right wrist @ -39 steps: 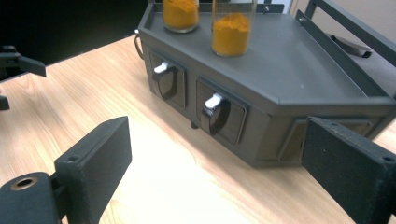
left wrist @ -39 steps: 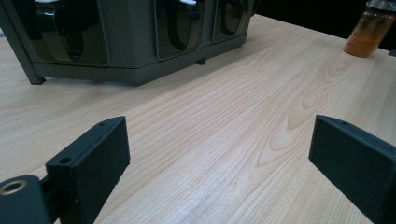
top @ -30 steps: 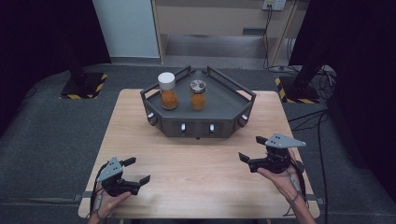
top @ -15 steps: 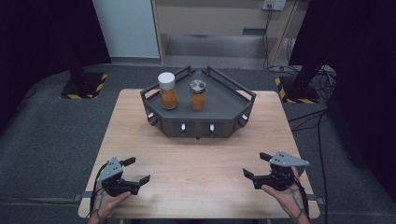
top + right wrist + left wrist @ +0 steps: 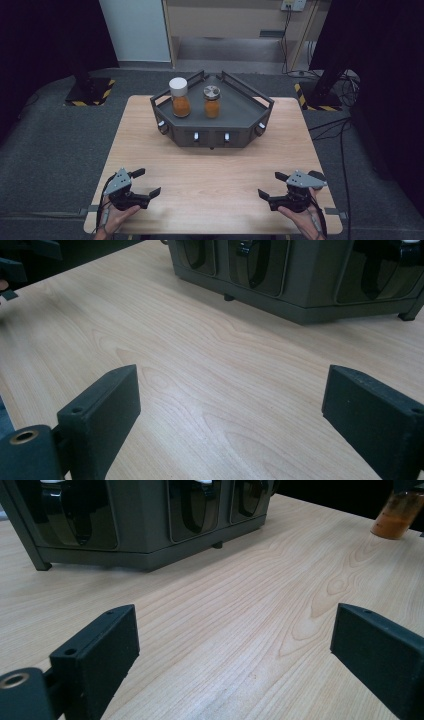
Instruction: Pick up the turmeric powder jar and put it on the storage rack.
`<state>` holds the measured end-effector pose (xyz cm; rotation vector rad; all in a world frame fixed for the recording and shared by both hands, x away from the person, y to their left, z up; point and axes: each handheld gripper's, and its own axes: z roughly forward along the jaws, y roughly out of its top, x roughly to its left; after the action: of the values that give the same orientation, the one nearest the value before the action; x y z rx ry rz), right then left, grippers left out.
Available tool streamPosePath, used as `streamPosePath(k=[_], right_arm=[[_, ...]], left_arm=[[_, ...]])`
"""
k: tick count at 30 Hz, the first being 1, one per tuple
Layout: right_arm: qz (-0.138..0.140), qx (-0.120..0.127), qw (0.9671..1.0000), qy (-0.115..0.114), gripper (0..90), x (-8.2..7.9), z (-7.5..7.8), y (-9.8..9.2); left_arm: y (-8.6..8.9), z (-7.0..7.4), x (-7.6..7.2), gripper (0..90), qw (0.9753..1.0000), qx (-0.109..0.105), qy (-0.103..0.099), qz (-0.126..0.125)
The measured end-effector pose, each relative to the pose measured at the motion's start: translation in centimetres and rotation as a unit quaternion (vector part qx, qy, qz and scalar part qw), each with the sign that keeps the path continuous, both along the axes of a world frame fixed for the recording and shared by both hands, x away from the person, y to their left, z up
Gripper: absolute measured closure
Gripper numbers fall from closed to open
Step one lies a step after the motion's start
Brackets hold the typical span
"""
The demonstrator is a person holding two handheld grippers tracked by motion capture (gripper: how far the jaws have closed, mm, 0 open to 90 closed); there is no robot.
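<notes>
Both grippers rested low at the near edge of the table (image 5: 150, 145), one in each of my hands. Over the last second my right gripper (image 5: 274, 186) had come down and back toward me from a raised position further forward; my left gripper (image 5: 141, 183) had not moved. Jaws of both stood wide apart and empty, with bare wood between them in each gripper view.

The two jars stood upright, side by side but apart, on the dark tray (image 5: 240, 102) at the far middle of the table: the white-lidded jar (image 5: 179, 97) on the left, the metal-lidded jar (image 5: 212, 101) to its right. Both held orange contents. Both were well apart from either gripper.

Judgement: the right-hand withdrawal placed both grippers in a matched rest pose, so no jar was yet engaged. The next move would call for a long forward reach over the tray's front wall, with jaws kept wide for the jar bodies
</notes>
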<state>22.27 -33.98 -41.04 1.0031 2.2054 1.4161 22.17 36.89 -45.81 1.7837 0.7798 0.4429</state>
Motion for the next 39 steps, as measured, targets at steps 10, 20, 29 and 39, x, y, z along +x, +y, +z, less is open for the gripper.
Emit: streamPosePath(k=[10, 20, 29, 39], right_arm=[[-0.002, 0.003, 0.9999, -0.011, 8.4, -0.2, -1.2, -0.3], [-0.011, -0.013, 0.9997, -0.019, 8.4, -0.3, -1.5, 0.0], [-0.012, -0.011, 0.9997, -0.017, 8.3, -0.2, -1.6, 0.1], [-0.008, -0.012, 0.9998, -0.015, 8.2, 0.0, -1.6, 0.1]], left_arm=[[-0.1, 0.0, 0.2, 4.6, 0.9999, 0.001, 0.000, -0.011], [0.0, 0.0, 0.3, 4.6, 0.9999, -0.002, -0.001, -0.014], [0.1, -0.1, 0.3, 4.6, 0.9999, -0.005, 0.000, -0.012], [0.0, 0.0, 0.2, 4.6, 0.9999, -0.002, 0.002, -0.010]])
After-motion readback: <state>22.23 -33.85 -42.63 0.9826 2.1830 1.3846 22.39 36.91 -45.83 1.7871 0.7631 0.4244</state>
